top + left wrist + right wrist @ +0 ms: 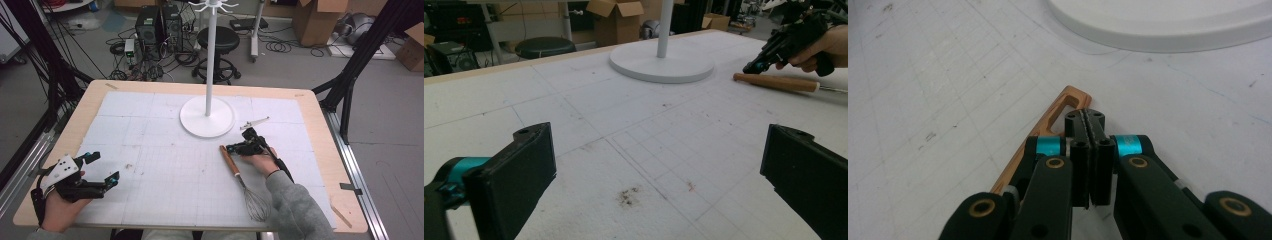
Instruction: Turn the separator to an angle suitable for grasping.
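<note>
A: Two grippers in our log. We see the right gripper [234, 148] with its jaws pressed flat together, nothing between them, tips just over the wooden end of the whisk [243, 183]. In the right gripper view [1090, 120] the closed tips sit right beside the slotted end of the handle [1058, 117]; we cannot tell whether they touch it.

B: Orientation of the whisk?

A: We note it lying flat on the white gridded mat [165, 165], right of centre. Its long axis runs from far to near in the high view, leaning slightly right toward the near edge. Handle end points away from us, toward the stand's round white base [207, 117]; wire loops [256, 206] point toward the table's near edge, beside the grey sleeve [295, 205].

B: And the left one?

A: We record the left gripper [105, 167] spread wide, holding nothing, at the near left part of the mat, well apart from the whisk. In the left gripper view its two black jaws frame bare mat, with the handle [776, 82] far off at right, under the right gripper [751, 66].
</note>
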The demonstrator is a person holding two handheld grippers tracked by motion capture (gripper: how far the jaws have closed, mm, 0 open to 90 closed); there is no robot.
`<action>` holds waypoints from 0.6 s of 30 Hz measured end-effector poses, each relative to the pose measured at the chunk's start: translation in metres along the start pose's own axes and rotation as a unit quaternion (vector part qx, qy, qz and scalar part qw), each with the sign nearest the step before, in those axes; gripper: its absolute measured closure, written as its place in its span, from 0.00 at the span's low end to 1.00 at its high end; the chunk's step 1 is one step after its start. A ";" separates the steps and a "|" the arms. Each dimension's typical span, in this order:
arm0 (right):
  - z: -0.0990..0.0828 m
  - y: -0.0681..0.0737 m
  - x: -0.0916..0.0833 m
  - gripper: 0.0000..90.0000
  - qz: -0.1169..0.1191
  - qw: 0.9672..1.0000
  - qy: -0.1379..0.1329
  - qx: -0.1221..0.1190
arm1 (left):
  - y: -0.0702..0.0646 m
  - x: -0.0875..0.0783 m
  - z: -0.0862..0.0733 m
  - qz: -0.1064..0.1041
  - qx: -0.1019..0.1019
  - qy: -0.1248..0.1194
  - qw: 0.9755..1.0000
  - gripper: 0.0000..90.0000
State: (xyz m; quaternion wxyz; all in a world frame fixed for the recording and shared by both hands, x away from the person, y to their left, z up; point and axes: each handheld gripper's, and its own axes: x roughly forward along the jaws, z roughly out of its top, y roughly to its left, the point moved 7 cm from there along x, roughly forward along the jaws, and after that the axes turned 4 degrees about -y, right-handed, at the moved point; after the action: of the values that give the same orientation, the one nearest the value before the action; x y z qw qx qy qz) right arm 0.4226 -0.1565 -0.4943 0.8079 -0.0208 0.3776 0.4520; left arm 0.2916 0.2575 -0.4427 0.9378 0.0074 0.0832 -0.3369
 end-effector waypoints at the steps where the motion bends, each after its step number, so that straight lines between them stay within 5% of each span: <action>1: 0.000 0.001 0.001 1.00 0.003 1.000 0.002 0.000 | 0.000 0.000 0.000 0.000 0.000 0.000 1.000 0.02; 10: 0.008 0.019 0.016 1.00 0.020 0.999 0.028 -0.024 | 0.000 -0.001 0.001 -0.001 0.000 -0.002 1.000 0.02; 18: 0.009 0.023 0.019 1.00 0.027 0.999 0.034 -0.019 | 0.000 0.000 0.001 -0.002 0.000 -0.001 1.000 0.02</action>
State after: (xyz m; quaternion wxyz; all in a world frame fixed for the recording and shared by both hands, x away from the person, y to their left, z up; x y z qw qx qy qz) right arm 0.4164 -0.1261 -0.4926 0.7819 -0.0411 0.3964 0.4795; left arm 0.2912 0.2572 -0.4418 0.9371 0.0070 0.0817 -0.3392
